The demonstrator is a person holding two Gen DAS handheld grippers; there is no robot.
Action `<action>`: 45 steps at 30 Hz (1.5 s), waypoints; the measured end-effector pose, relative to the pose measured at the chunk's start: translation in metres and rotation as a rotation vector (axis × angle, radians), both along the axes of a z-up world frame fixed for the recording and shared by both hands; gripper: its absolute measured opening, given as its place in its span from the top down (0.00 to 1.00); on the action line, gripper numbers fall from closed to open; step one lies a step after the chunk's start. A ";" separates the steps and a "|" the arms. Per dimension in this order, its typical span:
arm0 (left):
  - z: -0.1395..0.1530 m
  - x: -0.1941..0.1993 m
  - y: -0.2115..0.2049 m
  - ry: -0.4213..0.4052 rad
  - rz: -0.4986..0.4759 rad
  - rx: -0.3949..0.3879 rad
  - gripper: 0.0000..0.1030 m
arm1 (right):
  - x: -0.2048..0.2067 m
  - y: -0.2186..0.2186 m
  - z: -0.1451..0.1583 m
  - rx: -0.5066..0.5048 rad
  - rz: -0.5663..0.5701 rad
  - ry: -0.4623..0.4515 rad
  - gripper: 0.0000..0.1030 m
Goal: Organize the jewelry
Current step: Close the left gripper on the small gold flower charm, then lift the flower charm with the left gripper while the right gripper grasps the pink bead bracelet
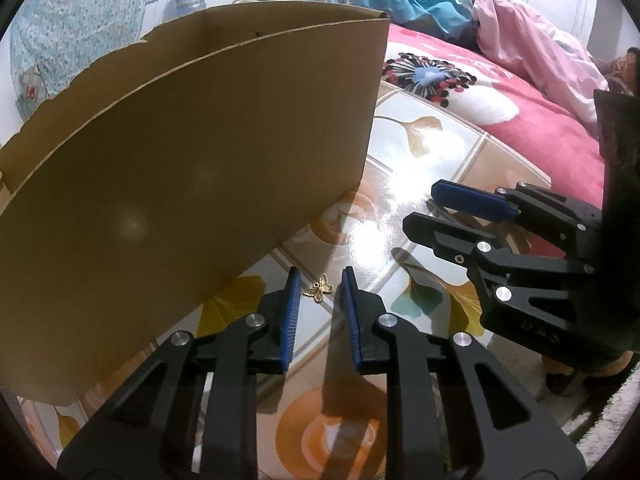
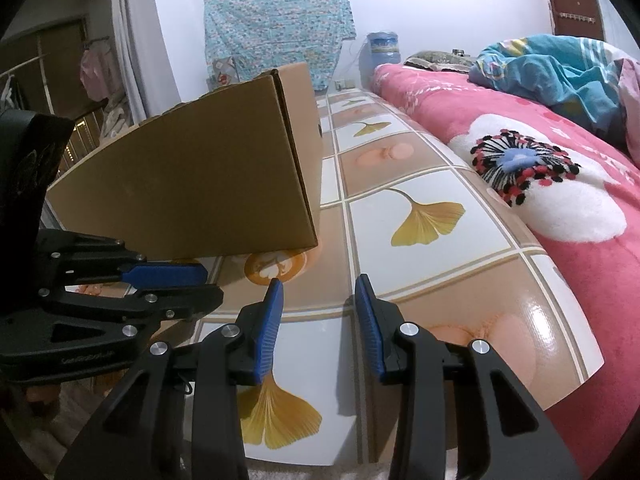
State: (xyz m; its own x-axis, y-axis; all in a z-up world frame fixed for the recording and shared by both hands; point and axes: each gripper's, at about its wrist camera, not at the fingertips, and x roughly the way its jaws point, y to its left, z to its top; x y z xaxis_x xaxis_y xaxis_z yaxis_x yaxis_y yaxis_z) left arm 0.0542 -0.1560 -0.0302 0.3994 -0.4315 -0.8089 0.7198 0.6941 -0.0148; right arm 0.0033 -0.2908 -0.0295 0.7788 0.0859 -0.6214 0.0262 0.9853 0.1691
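- Left gripper [image 1: 319,274] straddles a gold butterfly charm [image 1: 319,288], jaws parted, pads apparently not touching it.
- Cardboard box [image 1: 192,168] crowds ten o'clock; bare table [image 1: 420,160] opens toward one.
- Right gripper [image 2: 319,282] hangs open, empty.

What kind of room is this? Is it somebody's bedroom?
Most likely a bedroom at home. A bed with a pink flowered blanket and rumpled blue bedding sits beside a table with a ginkgo-leaf cover, and clothes hang at the far left.

Tiled table [image 1: 420,148]: cardboard box [image 1: 192,152], butterfly charm [image 1: 319,289]
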 end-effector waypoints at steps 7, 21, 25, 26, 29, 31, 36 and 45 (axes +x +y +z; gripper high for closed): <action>-0.001 -0.003 -0.007 -0.021 -0.009 0.018 0.87 | 0.001 0.001 0.000 0.003 0.001 0.000 0.64; 0.001 -0.008 -0.007 -0.033 -0.014 0.016 0.93 | 0.000 0.001 -0.001 0.001 0.001 0.000 0.64; 0.005 -0.008 -0.001 -0.037 -0.010 0.001 0.93 | 0.001 0.001 -0.001 0.001 0.000 0.000 0.64; 0.006 -0.008 0.000 -0.036 -0.009 -0.003 0.93 | 0.001 0.001 -0.001 0.001 0.001 0.001 0.64; 0.012 -0.007 0.007 -0.031 0.001 -0.025 0.93 | 0.001 0.002 -0.001 -0.001 0.001 0.001 0.64; 0.017 -0.007 0.015 -0.027 0.012 -0.038 0.93 | 0.000 0.002 -0.001 0.000 0.001 -0.001 0.64; 0.033 -0.007 0.043 -0.033 0.058 -0.065 0.93 | 0.000 0.007 0.005 -0.011 0.010 -0.007 0.64; 0.068 -0.018 0.131 -0.107 0.265 -0.076 0.93 | 0.003 0.055 0.021 0.030 0.194 -0.033 0.64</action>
